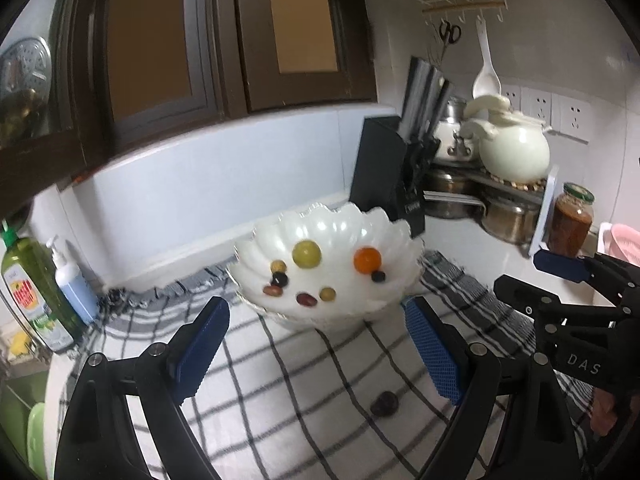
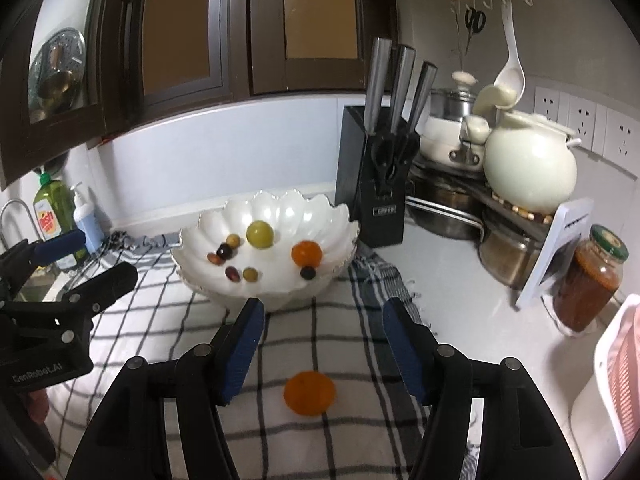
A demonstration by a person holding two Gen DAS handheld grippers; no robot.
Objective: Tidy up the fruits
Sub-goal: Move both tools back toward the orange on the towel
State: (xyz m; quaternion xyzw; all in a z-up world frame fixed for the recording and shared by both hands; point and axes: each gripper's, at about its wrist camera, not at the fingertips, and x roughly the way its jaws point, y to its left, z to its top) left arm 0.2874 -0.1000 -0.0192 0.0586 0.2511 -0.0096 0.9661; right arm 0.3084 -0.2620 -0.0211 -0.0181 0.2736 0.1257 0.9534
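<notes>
Nearest me, a round orange fruit (image 2: 309, 394) lies on the black-and-white checked cloth (image 2: 344, 440) between the spread fingers of my right gripper (image 2: 322, 344), untouched. A small dark wrinkled fruit (image 1: 384, 403) lies under my left gripper (image 1: 316, 344), whose jaws also stand wide and hold nothing. Further off, the white scalloped bowl (image 2: 280, 204) holds a green round fruit (image 2: 260, 234), another orange one (image 2: 306, 253) and several small dark and tan pieces. Behind it stands a black knife block (image 2: 370, 184).

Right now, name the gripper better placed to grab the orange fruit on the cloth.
Right. The right gripper is open with the orange fruit centred between its jaws; the left gripper faces a dark fruit instead.
</notes>
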